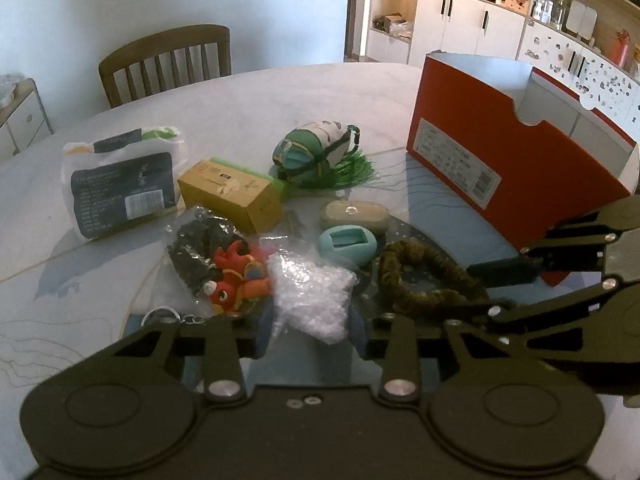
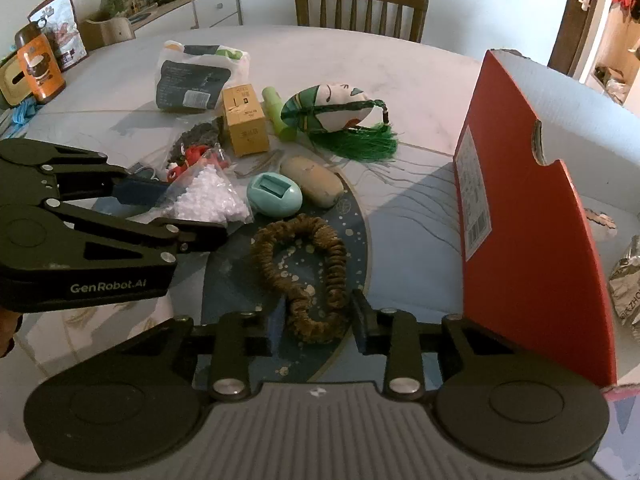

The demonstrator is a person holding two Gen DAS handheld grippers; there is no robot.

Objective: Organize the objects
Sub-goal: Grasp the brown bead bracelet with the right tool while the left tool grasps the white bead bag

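My left gripper [image 1: 308, 340] is open, and its fingers straddle the near end of a clear bag of white beads [image 1: 312, 292], [image 2: 208, 200]. My right gripper [image 2: 312, 332] is open too, with the near loop of a brown scrunchie [image 2: 304, 264], [image 1: 424, 280] between its fingers. Each gripper shows in the other's view, the left gripper [image 2: 192, 216] at the left and the right gripper [image 1: 480, 292] at the right. An open red shoebox [image 1: 500, 152], [image 2: 532, 240] stands to the right and holds a silver foil packet [image 2: 628, 292].
On the round table [image 1: 280, 96] lie a teal egg-shaped holder [image 2: 274, 196], a tan oval case [image 2: 312, 182], a red plush keychain [image 1: 236, 276], a yellow carton [image 1: 232, 196], a white pouch [image 1: 120, 184], a green tube [image 2: 280, 112] and a tasselled fabric pouch [image 1: 316, 152]. A wooden chair [image 2: 360, 8] stands behind.
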